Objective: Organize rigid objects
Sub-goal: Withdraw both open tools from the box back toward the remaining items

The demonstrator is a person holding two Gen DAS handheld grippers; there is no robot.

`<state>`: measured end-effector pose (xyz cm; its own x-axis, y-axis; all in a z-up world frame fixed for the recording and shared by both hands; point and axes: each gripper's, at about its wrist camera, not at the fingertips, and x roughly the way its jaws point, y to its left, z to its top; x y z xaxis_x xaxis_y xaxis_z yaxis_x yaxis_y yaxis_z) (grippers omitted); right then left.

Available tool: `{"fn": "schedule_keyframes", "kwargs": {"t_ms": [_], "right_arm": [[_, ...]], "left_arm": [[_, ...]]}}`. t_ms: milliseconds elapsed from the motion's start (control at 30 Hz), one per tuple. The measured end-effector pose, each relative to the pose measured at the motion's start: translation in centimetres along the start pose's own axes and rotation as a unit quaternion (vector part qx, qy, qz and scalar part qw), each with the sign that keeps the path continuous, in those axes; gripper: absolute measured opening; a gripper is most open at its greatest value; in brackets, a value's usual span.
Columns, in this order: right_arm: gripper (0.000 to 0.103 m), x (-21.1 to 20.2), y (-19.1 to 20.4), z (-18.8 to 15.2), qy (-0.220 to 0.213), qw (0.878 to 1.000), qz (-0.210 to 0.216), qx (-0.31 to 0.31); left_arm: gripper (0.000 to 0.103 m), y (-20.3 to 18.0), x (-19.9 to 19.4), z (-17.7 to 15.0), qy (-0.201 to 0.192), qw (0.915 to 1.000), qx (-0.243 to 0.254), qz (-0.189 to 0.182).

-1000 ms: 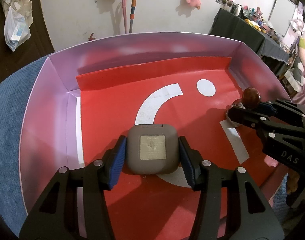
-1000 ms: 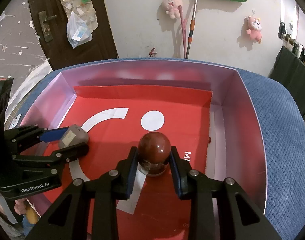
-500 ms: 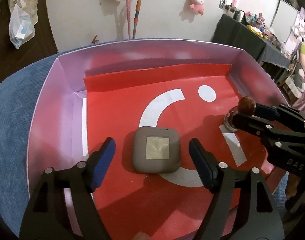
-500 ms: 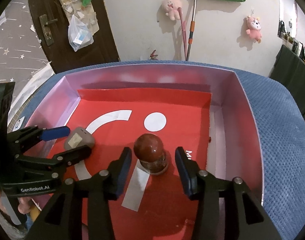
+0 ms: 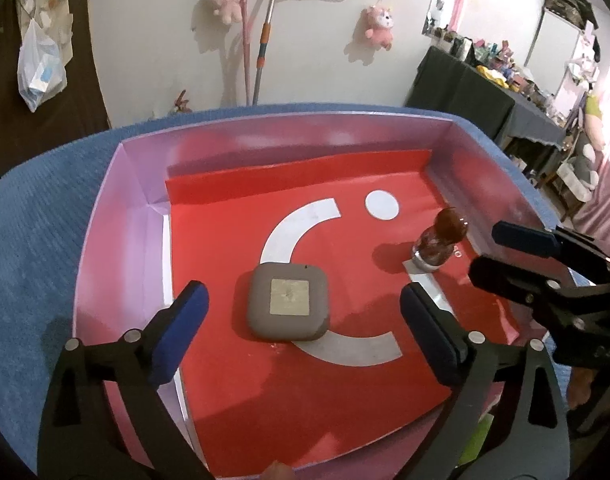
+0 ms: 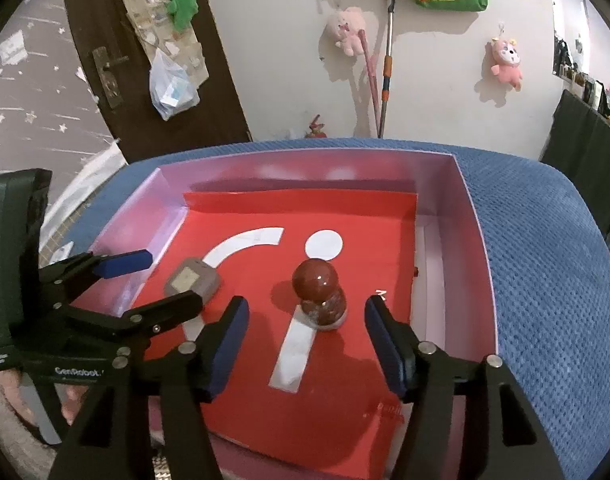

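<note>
Release step: both tongs, left (image 5: 301,332) and right (image 6: 305,346), are opening, pads clear of the grey rounded-square case (image 5: 287,301) and the reddish-brown ball-topped ornament (image 6: 320,294) inside the red-lined pink box (image 6: 471,240). Next, lift both away without knocking either.

A flat grey rounded-square case (image 5: 287,306) with a pale square label lies face-up on the red floor of the box (image 5: 117,216). At its two o'clock, well apart, a glossy reddish-brown sphere (image 5: 449,222) sits upright on a small round stand.
</note>
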<state>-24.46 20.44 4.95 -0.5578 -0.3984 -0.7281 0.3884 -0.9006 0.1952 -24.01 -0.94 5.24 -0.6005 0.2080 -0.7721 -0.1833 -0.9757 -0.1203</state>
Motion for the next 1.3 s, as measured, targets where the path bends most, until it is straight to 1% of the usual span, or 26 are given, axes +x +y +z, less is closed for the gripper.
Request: {"fn": "schedule_keyframes", "kwargs": {"t_ms": [67, 100, 133, 200, 267, 333, 433, 567, 667, 733, 833, 933, 1033, 1167, 1300], "right_arm": [[0.068, -0.8, 0.0, -0.3, -0.005, 1.000, 0.011, 0.004], [0.071, -1.3, 0.0, -0.4, -0.010, 1.000, 0.013, 0.005], [0.074, -1.7, -0.1, -0.6, -0.014, 1.000, 0.015, 0.006], [0.076, -2.5, -0.1, -0.8, -0.022, 0.999, 0.021, 0.009], [0.077, -3.3, -0.1, -1.2, -0.028, 0.999, 0.027, 0.011], [0.082, -3.9, 0.0, -1.4, -0.034, 0.999, 0.033, 0.012], [0.088, -4.8, 0.2, -1.8, -0.044, 0.998, 0.040, 0.009], [0.092, -5.7, 0.5, -2.3, -0.054, 0.997, 0.050, 0.006], [0.096, -6.4, 0.7, -2.8, -0.062, 0.996, 0.057, 0.004], [0.101, -6.9, 0.9, -3.1, -0.069, 0.996, 0.058, 0.001], [0.103, -7.6, 1.0, -3.6, -0.080, 0.995, 0.064, 0.000], [0.103, -8.4, 1.1, -4.2, -0.093, 0.994, 0.061, -0.002], [0.103, -9.1, 1.6, -4.8, -0.115, 0.992, 0.055, -0.014], [0.103, -10.0, 2.2, -5.7, -0.141, 0.988, 0.047, -0.034], [0.103, -10.7, 3.0, -6.4, -0.155, 0.986, 0.032, -0.045]], "left_arm": [[0.101, 0.0, -0.4, -0.1, -0.005, 1.0000, 0.001, 0.000], [0.103, 0.0, -0.6, -0.1, -0.006, 1.0000, 0.000, -0.001], [0.103, 0.0, -0.9, -0.2, -0.008, 1.0000, -0.002, -0.005], [0.103, 0.2, -1.4, -0.2, -0.012, 0.9998, -0.008, -0.015], [0.103, 0.3, -2.2, -0.2, -0.022, 0.9995, -0.014, -0.016], [0.103, 0.2, -2.7, -0.3, -0.029, 0.9993, -0.015, -0.016], [0.103, 0.0, -3.6, -0.4, -0.039, 0.9990, -0.012, -0.018], [0.103, -0.6, -4.7, -0.8, -0.056, 0.9983, -0.002, -0.014], [0.103, -0.9, -5.7, -1.4, -0.081, 0.9967, 0.006, -0.004], [0.103, -1.1, -6.4, -1.7, -0.094, 0.9955, 0.009, 0.004], [0.103, -1.2, -7.4, -2.1, -0.104, 0.9946, 0.007, 0.007], [0.103, -1.2, -7.9, -2.5, -0.106, 0.9944, 0.001, 0.005], [0.103, -1.3, -8.4, -3.1, -0.108, 0.9940, 0.004, 0.016], [0.103, -2.1, -8.9, -4.3, -0.116, 0.9923, 0.019, 0.038], [0.103, -2.5, -9.0, -5.1, -0.117, 0.9921, 0.020, 0.040]]}}
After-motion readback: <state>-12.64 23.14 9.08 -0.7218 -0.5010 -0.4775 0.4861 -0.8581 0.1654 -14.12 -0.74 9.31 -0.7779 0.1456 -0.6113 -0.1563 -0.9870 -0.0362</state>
